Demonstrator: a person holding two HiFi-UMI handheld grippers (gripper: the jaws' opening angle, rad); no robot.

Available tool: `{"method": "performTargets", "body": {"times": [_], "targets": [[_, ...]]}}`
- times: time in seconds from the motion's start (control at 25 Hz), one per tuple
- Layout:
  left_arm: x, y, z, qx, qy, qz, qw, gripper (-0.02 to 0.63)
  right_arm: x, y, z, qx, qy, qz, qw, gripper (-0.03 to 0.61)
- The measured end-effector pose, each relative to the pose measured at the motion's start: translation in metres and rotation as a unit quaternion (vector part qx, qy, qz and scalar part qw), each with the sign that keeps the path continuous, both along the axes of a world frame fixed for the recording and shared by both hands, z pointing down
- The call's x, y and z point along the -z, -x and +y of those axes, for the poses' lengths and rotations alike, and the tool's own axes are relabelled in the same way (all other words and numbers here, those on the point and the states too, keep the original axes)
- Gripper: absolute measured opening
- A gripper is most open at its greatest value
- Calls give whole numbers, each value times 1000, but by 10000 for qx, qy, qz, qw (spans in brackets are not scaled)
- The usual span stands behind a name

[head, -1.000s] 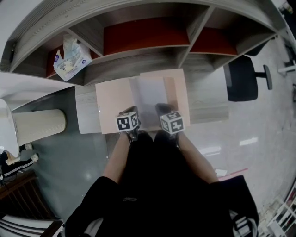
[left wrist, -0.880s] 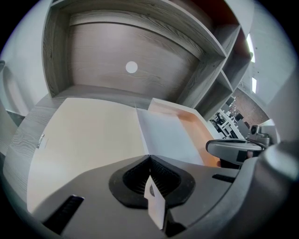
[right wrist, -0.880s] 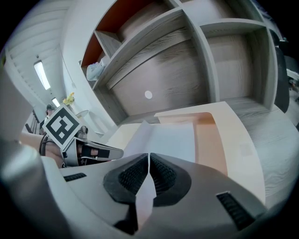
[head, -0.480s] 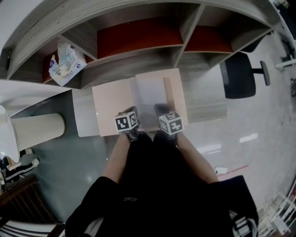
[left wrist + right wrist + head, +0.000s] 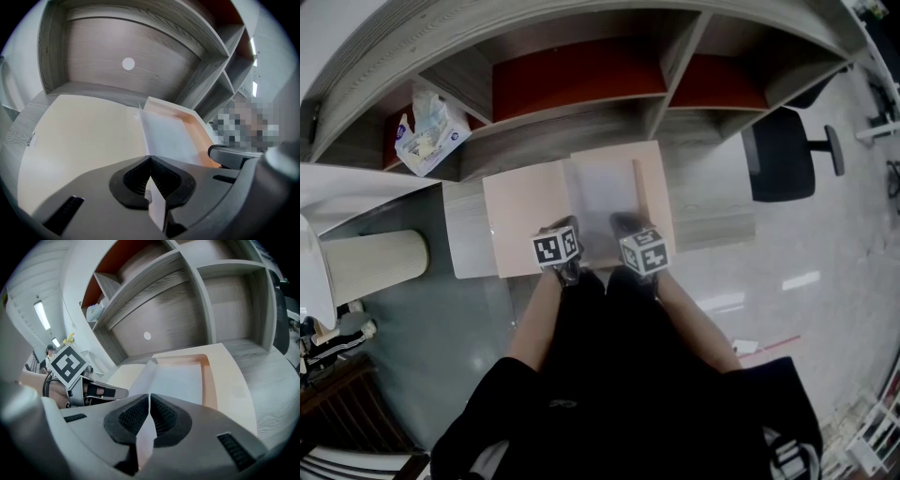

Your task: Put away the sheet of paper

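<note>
You face one grey wooden shelf unit [image 5: 581, 117] above one desk top [image 5: 712, 225]. One peach folder [image 5: 525, 206] lies open on it at twelve o'clock, and one black chair [image 5: 783, 159] stands at two o'clock. The one sheet of paper [image 5: 602, 192] rests over the folder's right half. One tissue pack [image 5: 431, 131] sits at ten o'clock. Your two grippers, the left gripper [image 5: 150, 161] and the right gripper [image 5: 149, 399], each pinch the sheet's near edge.
</note>
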State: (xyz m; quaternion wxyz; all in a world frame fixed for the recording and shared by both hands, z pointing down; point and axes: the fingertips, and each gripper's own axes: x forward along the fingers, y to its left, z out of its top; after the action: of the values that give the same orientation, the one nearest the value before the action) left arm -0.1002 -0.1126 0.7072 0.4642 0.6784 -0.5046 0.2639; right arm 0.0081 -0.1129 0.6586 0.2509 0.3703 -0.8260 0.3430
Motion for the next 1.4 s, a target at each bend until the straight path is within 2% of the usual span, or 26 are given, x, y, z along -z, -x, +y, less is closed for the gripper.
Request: {"method": "performTargets", "body": {"times": [1.0,1.4], "targets": [[-5,-31,-7,-281,75,44,9996,46,1,-9,-1,0,-7,-12,10000,28],[-5,-38,-6,-181,106,31,9998,46,3,-10,-3,163,-30,-76,9998,28]]}}
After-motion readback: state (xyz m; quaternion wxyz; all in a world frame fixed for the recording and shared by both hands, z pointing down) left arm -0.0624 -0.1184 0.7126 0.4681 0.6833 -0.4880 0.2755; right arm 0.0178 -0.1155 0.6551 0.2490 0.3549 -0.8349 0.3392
